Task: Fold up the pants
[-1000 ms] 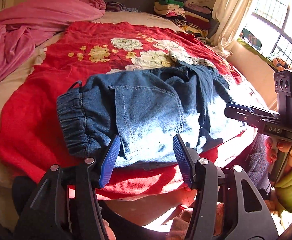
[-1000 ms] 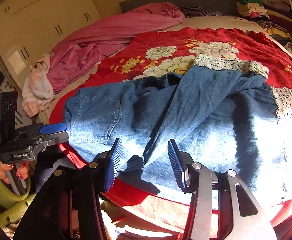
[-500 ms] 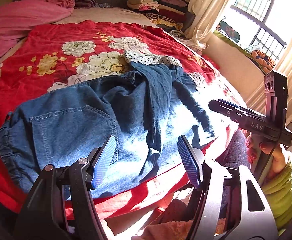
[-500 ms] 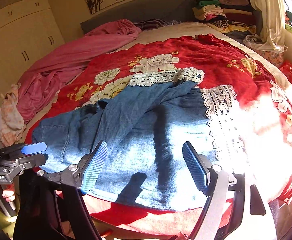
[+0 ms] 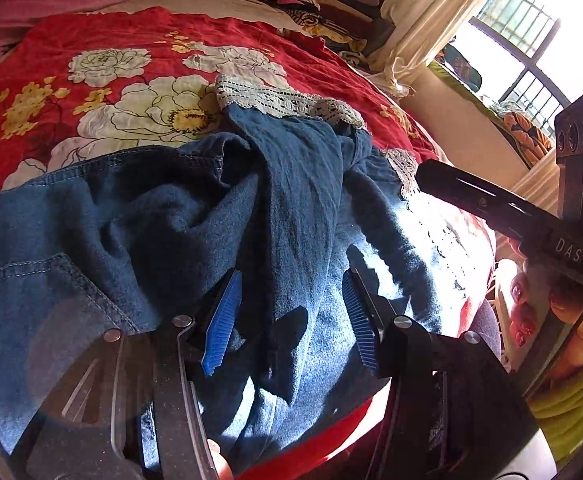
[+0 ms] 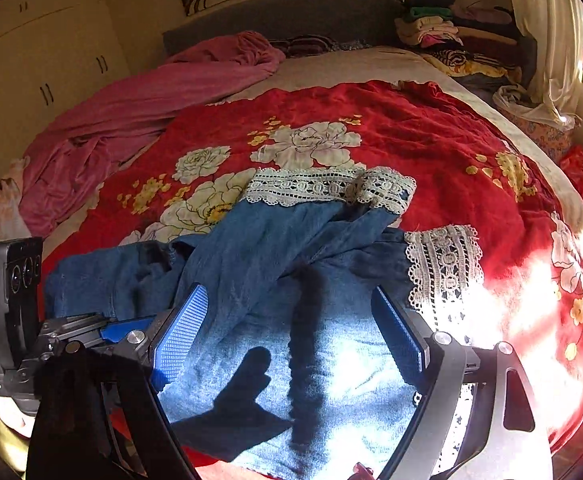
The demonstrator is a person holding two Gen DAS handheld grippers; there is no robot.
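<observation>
Blue denim pants (image 5: 139, 216) with white lace cuffs (image 6: 315, 186) lie rumpled on a red floral bedspread (image 6: 431, 136), legs crossed over each other. My left gripper (image 5: 287, 316) is open just above the pants' near edge, a dark fold of the leg between its blue pads. My right gripper (image 6: 291, 328) is open wide over the lower legs, near the second lace cuff (image 6: 443, 264). The right gripper also shows in the left wrist view (image 5: 531, 220), and the left one in the right wrist view (image 6: 71, 332).
A pink blanket (image 6: 139, 104) is heaped at the bed's far left. Stacked folded clothes (image 6: 443, 28) sit at the headboard corner. A curtain (image 5: 423, 12) and window (image 5: 531, 40) are on the right. White wardrobes (image 6: 43, 52) stand to the left.
Both grippers have swung right along the pants and come lower and closer to the fabric. The right gripper has opened wider. The pants lie as before.
</observation>
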